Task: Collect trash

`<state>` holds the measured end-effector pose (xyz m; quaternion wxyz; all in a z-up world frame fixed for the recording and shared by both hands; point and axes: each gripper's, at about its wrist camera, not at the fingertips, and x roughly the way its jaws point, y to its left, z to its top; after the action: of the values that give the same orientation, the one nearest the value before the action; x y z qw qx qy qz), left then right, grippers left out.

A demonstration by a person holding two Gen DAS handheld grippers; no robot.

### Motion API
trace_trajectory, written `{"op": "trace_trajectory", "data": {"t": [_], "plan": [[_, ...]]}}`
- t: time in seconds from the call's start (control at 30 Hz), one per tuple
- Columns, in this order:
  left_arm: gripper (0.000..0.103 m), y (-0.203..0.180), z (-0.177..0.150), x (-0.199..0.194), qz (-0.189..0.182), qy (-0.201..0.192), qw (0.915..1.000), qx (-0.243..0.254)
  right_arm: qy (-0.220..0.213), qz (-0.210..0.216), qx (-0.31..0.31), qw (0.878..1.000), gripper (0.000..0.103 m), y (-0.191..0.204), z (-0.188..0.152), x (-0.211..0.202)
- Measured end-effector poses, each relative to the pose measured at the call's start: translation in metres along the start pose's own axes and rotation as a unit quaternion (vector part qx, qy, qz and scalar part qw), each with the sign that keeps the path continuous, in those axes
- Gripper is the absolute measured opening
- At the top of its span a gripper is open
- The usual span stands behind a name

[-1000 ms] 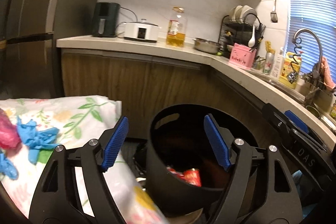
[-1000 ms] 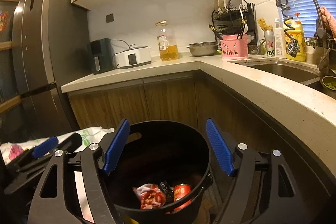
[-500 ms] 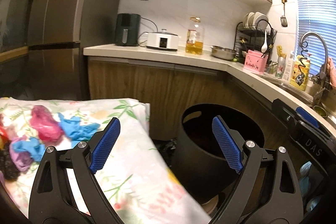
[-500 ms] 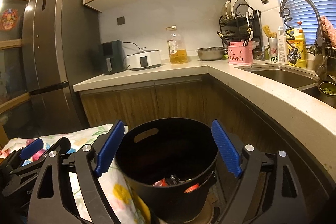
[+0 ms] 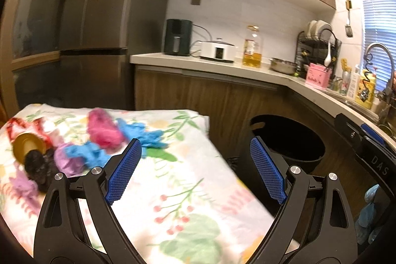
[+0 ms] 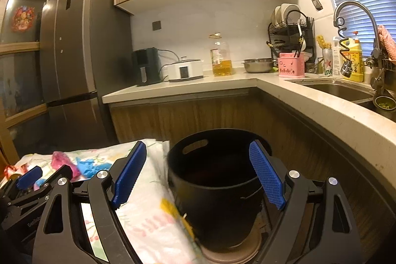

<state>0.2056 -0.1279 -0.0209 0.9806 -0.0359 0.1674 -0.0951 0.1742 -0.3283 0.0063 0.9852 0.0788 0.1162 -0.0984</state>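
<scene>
Left wrist view: my left gripper [image 5: 195,172] hangs wide apart and empty above the floral cloth [image 5: 188,194], crumpled trash [image 5: 104,130] beyond its tips. My right gripper [image 6: 198,177], equally spread, grips nothing over the black bin [image 6: 215,180].

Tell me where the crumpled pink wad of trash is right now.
In the left wrist view, the crumpled pink wad lies on the floral tablecloth, upper left, beside the crumpled blue glove.

Floral white tablecloth [image 5: 188,189]; pink wad [image 5: 104,131], blue gloves [image 5: 142,134], purple scrap [image 5: 69,161]; black bin [image 6: 215,184]; blue gripper pads [image 5: 123,172].
</scene>
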Motion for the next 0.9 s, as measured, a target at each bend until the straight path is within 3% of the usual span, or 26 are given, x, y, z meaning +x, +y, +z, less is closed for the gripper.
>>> {"op": "trace_trajectory", "data": {"t": [0.4, 0.9], "plan": [[0.088, 0.066, -0.020, -0.037, 0.083, -0.004, 0.9963, -0.019, 0.021, 0.064, -0.006, 0.998, 0.083, 0.055, -0.024, -0.007], [0.088, 0.149, -0.041, -0.078, 0.186, -0.018, 0.9802, -0.066, 0.047, 0.156, -0.030, 0.986, 0.083, 0.126, -0.045, -0.005]]}}
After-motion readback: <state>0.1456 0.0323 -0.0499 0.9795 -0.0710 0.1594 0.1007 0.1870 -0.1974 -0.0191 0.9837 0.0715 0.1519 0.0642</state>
